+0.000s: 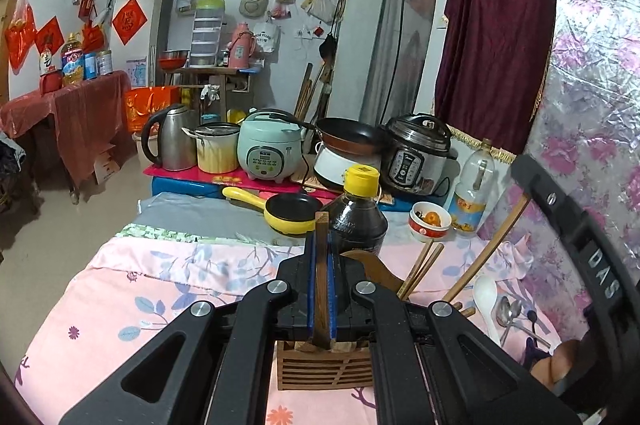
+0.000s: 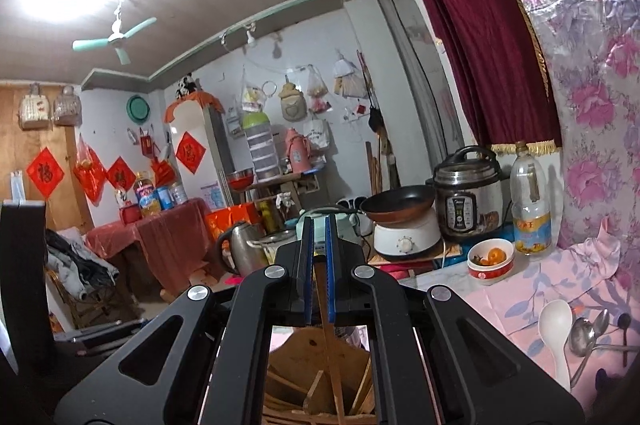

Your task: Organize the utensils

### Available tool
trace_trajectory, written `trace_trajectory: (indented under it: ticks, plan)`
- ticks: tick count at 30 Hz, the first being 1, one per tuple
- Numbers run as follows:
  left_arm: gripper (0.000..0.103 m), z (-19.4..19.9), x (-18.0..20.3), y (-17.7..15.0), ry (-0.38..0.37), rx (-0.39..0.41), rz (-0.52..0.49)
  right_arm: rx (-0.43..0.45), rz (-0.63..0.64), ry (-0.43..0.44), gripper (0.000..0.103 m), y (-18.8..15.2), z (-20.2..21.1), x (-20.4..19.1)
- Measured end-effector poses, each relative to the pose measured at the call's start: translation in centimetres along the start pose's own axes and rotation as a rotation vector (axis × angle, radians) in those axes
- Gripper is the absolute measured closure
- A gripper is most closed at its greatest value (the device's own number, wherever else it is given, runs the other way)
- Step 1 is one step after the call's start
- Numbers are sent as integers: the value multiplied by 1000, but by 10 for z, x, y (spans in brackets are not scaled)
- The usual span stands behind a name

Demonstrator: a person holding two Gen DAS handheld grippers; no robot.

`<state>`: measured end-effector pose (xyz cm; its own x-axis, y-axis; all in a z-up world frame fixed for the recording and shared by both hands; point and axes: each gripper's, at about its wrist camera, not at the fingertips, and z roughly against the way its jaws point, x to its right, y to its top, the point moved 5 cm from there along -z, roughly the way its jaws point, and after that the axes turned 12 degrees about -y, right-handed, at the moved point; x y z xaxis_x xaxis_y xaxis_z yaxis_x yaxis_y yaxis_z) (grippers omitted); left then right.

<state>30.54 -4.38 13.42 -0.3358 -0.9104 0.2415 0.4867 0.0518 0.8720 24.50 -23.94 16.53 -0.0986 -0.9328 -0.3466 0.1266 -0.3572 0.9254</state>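
Holder (image 1: 324, 365) wall pinched between left gripper (image 1: 321, 225) fingers.

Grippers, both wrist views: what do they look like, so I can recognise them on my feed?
The left gripper and right gripper look identical: matte black linkage arms with triangular cut-outs, round silver pivot pins, and two narrow black fingers lined with blue ribbed pads. White raised lettering "DAS" marks the black housing at the left view's right edge. No cables or sleeves show.
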Motion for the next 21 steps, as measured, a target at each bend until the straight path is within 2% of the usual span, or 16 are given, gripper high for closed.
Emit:
trace_trajectory:
  ticks: [7, 10, 13, 15, 16, 17, 19, 21]
  plan:
    - [98, -14, -5, -6, 10, -40, 2, 60, -21, 11, 97, 4, -7, -7]
    - [98, -24, -10, -12, 5, -74, 22, 21, 0, 7, 97, -9, -22, -9]
    - [97, -28, -13, -16, -8, -101, 37, -94, 41, 50, 95, -25, -42, -16]
    - [80, -27, -14, -16, -10, -105, 47, -138, 29, 65, 81, -30, -46, -16]
    - [51, -23, -17, -14, -1, -89, 52, -148, 17, 70, 75, -30, -46, -14]
    - [32, -19, -19, -13, 11, -64, 61, -154, 8, 75, 64, -29, -45, -13]
    - [28, -13, -20, -11, 16, -36, 76, -127, 7, 54, 56, -24, -39, -11]
    - [25, -10, -20, -8, -11, -42, 80, -111, 17, 44, 48, -21, -34, -11]
